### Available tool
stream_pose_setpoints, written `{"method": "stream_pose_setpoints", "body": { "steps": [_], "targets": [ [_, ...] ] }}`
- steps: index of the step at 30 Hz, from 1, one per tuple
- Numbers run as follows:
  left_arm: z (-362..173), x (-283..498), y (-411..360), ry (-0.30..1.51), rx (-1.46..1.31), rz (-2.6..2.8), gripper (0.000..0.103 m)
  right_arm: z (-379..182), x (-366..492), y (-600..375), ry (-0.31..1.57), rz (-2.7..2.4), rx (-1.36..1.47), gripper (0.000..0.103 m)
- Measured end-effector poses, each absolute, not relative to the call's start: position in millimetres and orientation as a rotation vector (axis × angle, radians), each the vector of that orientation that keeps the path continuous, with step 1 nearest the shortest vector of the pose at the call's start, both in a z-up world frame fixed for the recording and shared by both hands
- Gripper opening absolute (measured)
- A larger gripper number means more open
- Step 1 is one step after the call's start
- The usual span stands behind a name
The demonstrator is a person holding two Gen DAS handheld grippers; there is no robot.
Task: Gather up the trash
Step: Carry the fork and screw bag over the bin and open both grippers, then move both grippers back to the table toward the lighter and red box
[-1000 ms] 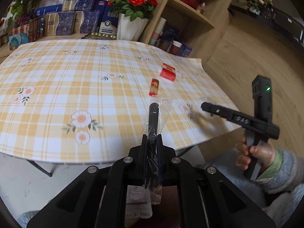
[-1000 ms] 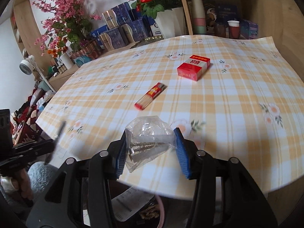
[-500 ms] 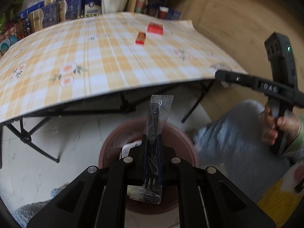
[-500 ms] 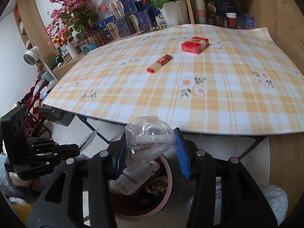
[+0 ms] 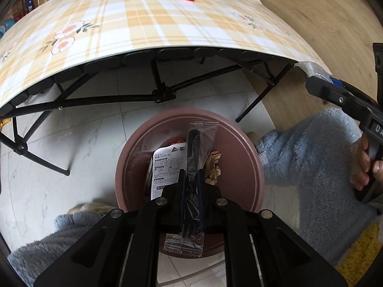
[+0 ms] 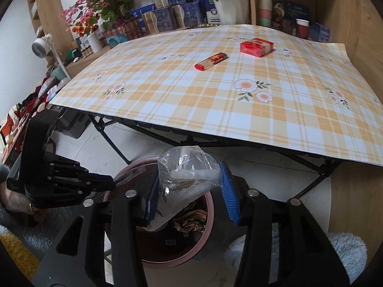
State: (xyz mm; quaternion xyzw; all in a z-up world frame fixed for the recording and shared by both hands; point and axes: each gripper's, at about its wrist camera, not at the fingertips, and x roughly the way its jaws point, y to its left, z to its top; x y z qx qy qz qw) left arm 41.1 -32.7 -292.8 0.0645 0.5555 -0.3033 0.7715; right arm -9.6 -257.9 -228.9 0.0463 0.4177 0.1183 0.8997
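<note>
My left gripper [image 5: 192, 186] is shut on a black plastic fork sealed in a clear wrapper [image 5: 194, 153] and holds it over the pink trash bin [image 5: 241, 143] on the floor. The bin holds paper packaging and crumpled wrappers. My right gripper [image 6: 191, 179] is shut on a crumpled clear plastic bag [image 6: 189, 169] with small bits inside, above the same bin [image 6: 210, 205]. The left gripper [image 6: 71, 181] shows at the left of the right wrist view, and the right gripper [image 5: 335, 95] at the right of the left wrist view.
The folding table with a yellow plaid cloth [image 6: 239, 95] stands just behind the bin, with black legs [image 5: 158, 95] under it. A red cigarette pack [image 6: 257, 46] and a red lighter [image 6: 210, 61] lie on it. Shelves with boxes, cups and flowers stand behind. Blue fleece sleeves flank the bin.
Both grippers have dropped from table height to below the table edge and now hang over the trash bin. Each still holds its item.
</note>
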Motion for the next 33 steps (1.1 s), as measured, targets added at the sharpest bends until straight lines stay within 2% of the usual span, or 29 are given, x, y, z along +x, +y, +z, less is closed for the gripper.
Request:
{"method": "stream_pose_setpoints", "body": {
  "steps": [5, 8, 10, 14, 16, 18, 22, 28, 31, 33],
  "targets": [
    [-298.0, 43.3, -35.0, 1.222, 0.138, -0.645, 0.012, -234.4, -8.9, -252.1, 0.879, 0.259, 0.077, 0.048],
    [-297.4, 43.5, -36.5, 1.214, 0.139, -0.649, 0.022, -236.6, -8.8, -249.3, 0.886, 0.265, 0.066, 0.048],
    [-293.1, 42.6, -35.1, 1.193, 0.135, -0.646, 0.043, -238.4, -8.5, -247.4, 0.893, 0.268, 0.058, 0.048],
    [-280.1, 41.7, -27.7, 1.127, 0.103, -0.629, 0.061, -242.1, -7.2, -243.3, 0.907, 0.271, 0.044, 0.048],
    [-268.2, 39.4, -22.5, 1.061, 0.085, -0.597, 0.083, -244.0, -6.5, -240.8, 0.915, 0.273, 0.034, 0.048],
    [-255.0, 36.8, -16.0, 0.987, 0.059, -0.569, 0.091, -245.8, -6.5, -237.4, 0.923, 0.278, 0.018, 0.048],
    [-235.3, 34.6, 1.5, 0.872, -0.019, -0.516, 0.095, -249.1, -6.1, -232.4, 0.936, 0.286, -0.007, 0.050],
    [-228.0, 38.8, 17.3, 0.837, -0.086, -0.451, 0.096, -252.0, -6.1, -225.9, 0.949, 0.296, -0.034, 0.051],
    [-224.9, 39.2, 20.3, 0.816, -0.092, -0.424, 0.096, -252.6, -6.4, -223.3, 0.952, 0.300, -0.047, 0.060],
    [-221.9, 38.2, 21.8, 0.798, -0.090, -0.412, 0.096, -251.6, -7.0, -222.2, 0.943, 0.302, -0.049, 0.081]
  ]
}}
